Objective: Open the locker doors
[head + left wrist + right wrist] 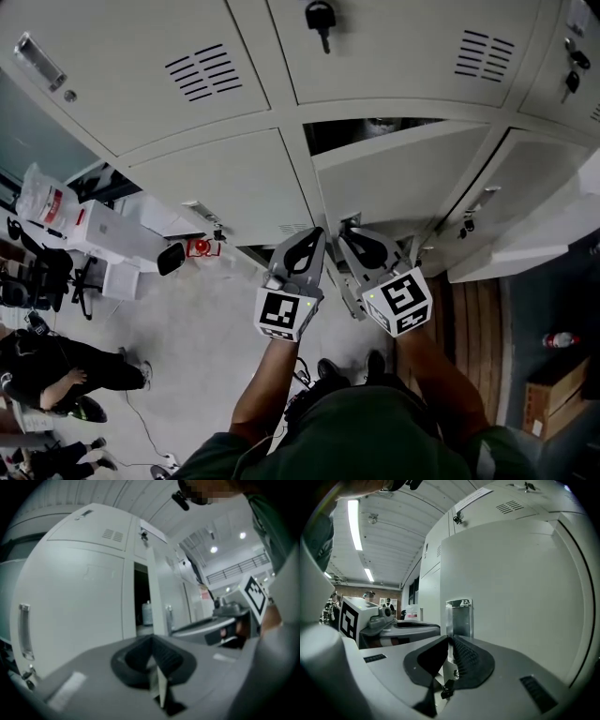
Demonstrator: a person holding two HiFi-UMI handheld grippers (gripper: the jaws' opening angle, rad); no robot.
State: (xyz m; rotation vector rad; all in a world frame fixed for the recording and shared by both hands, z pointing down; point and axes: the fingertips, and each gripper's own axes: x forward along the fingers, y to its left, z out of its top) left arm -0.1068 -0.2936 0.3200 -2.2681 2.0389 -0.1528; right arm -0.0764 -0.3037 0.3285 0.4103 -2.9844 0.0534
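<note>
Pale lockers fill the wall, and on the ajar locker door (403, 183) the upright metal handle (459, 618) stands just beyond the right claw (451, 639), jaws together on nothing, while the left claw (318, 232), likewise closed and empty, sits left of that handle.

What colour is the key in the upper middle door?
Black; the key shows best in the head view.

The locker door (511, 588) is smooth matt painted metal, its handle (458, 616) shiny bare metal
</note>
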